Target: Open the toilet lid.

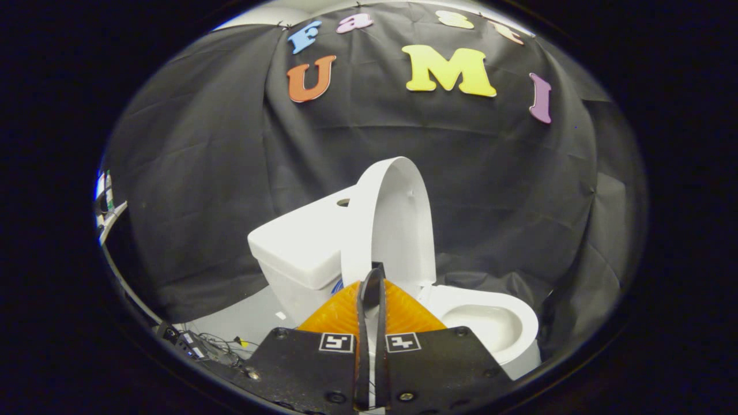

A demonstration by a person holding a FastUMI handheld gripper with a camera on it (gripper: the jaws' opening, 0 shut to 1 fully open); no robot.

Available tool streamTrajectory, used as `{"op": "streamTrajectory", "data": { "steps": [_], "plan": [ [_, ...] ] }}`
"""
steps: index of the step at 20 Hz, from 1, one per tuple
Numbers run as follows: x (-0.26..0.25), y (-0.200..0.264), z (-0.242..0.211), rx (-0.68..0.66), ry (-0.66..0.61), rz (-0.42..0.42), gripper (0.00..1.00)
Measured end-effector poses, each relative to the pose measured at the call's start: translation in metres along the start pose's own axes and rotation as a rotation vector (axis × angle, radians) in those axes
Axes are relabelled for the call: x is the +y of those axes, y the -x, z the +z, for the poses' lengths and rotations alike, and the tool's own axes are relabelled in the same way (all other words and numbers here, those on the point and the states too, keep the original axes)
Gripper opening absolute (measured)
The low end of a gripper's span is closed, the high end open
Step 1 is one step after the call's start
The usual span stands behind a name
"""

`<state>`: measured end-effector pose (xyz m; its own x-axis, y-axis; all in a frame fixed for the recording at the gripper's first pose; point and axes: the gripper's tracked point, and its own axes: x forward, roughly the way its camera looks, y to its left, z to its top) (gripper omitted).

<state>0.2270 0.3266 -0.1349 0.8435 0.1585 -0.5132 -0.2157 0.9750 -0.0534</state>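
With its fingers nearly pressed together, the tool [372,276] seemingly pinches the raised toilet lid [392,219].

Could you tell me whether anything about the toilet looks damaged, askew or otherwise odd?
Nothing stands out. The lid stands raised above the bowl, beside the tank. The gripper has its fingers nearly together at the lid's lower edge.
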Motion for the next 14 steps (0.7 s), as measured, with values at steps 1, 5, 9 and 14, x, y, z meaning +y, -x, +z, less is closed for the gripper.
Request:
{"op": "streamTrajectory", "data": {
  "steps": [1,5,9,14],
  "plan": [
    [0.0,-0.001,0.0,-0.006,0.003,-0.013,0.08],
    [0.004,-0.001,-0.003,-0.019,0.112,-0.049,0.16],
    [0.005,0.001,-0.006,0.007,0.104,-0.009,0.3],
    [-0.006,0.023,0.004,-0.026,0.045,-0.025,0.84]
  ]
}}
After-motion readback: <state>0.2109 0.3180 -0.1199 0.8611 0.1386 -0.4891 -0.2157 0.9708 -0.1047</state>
